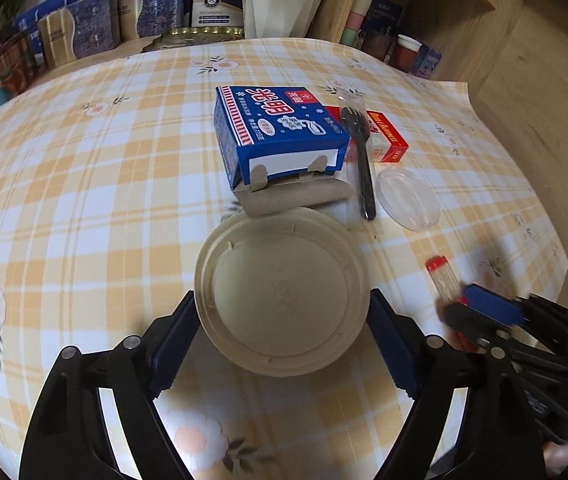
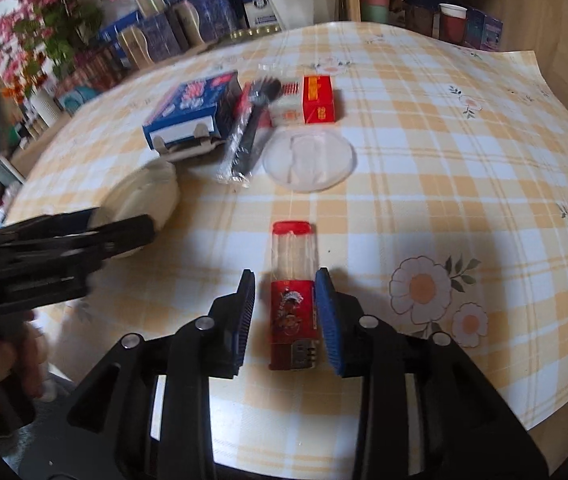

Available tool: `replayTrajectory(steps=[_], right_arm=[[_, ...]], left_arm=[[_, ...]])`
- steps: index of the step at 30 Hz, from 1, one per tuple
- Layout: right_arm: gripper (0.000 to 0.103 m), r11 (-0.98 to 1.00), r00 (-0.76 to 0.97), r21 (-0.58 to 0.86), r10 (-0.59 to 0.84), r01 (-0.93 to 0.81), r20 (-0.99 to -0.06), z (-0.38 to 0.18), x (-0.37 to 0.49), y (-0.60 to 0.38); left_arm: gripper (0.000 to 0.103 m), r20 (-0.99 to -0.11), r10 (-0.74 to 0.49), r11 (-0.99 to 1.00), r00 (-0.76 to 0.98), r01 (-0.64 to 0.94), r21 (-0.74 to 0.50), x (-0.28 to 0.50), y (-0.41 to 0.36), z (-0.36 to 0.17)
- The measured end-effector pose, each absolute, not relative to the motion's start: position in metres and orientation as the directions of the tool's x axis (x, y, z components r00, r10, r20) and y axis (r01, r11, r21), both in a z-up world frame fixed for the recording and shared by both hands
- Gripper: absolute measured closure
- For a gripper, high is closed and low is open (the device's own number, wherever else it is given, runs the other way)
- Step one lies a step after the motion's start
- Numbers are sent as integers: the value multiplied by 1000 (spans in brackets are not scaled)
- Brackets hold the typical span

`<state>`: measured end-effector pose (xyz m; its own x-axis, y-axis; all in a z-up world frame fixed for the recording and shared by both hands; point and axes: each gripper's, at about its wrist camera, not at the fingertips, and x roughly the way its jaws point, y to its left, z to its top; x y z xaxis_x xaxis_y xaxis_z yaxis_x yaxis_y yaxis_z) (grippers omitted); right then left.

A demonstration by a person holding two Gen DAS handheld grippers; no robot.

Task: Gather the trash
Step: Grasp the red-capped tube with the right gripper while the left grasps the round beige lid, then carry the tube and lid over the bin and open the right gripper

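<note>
Straddling trash: left gripper (image 1: 281,344) spread around beige round paper bowl (image 1: 281,292), unclenched.
Right gripper (image 2: 286,312) loose around red-capped clear plastic lighter (image 2: 292,296); off-centre closing could skid either away.

**Colours and patterns on the table**

Tablecloth (image 1: 83,184) – yellow-orange and white check with printed pale flowers, orange centres, grey-green leaves. Bowl (image 1: 281,292) – plain cream-beige, upside down. Carton (image 1: 279,128) – blue with white and red lettering, a red-and-white striped edge, a white end panel and brown cardboard flaps. Fork (image 1: 362,160) – black, in a clear wrapper. Small box (image 2: 318,100) – red with yellow print, white side. Lid (image 2: 310,160) – clear, colourless. Lighter (image 2: 294,296) – red cap, see-through middle, red lower half with a printed figure, silver metal end. Left gripper (image 1: 281,344) and right gripper (image 2: 284,312) – black frames, blue pads. Background boxes (image 1: 91,28) – dark blue with a fine floral pattern and gold panels.
</note>
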<state>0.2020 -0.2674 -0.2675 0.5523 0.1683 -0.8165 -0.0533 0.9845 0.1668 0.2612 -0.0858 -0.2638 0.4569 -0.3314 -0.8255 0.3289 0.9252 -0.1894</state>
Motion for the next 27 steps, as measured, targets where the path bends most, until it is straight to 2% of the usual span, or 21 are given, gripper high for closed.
replayTrajectory(steps=[4, 5, 11, 27], right_arm=[[72, 997, 572, 45, 73, -64, -817, -269, 203, -254], [77, 997, 579, 31, 66, -70, -813, -269, 202, -252], [77, 984, 604, 163, 175, -75, -778, -262, 190, -261], [77, 955, 646, 266, 287, -133, -707, -219, 113, -252]], left_arm=[[22, -813, -335, 924, 477, 336, -183, 246, -79, -258], [22, -808, -337, 923, 483, 337, -183, 242, -76, -257], [22, -777, -365, 921, 513, 318, -224, 222, -59, -243], [22, -714, -369, 925, 595, 306, -224, 135, -10, -203]])
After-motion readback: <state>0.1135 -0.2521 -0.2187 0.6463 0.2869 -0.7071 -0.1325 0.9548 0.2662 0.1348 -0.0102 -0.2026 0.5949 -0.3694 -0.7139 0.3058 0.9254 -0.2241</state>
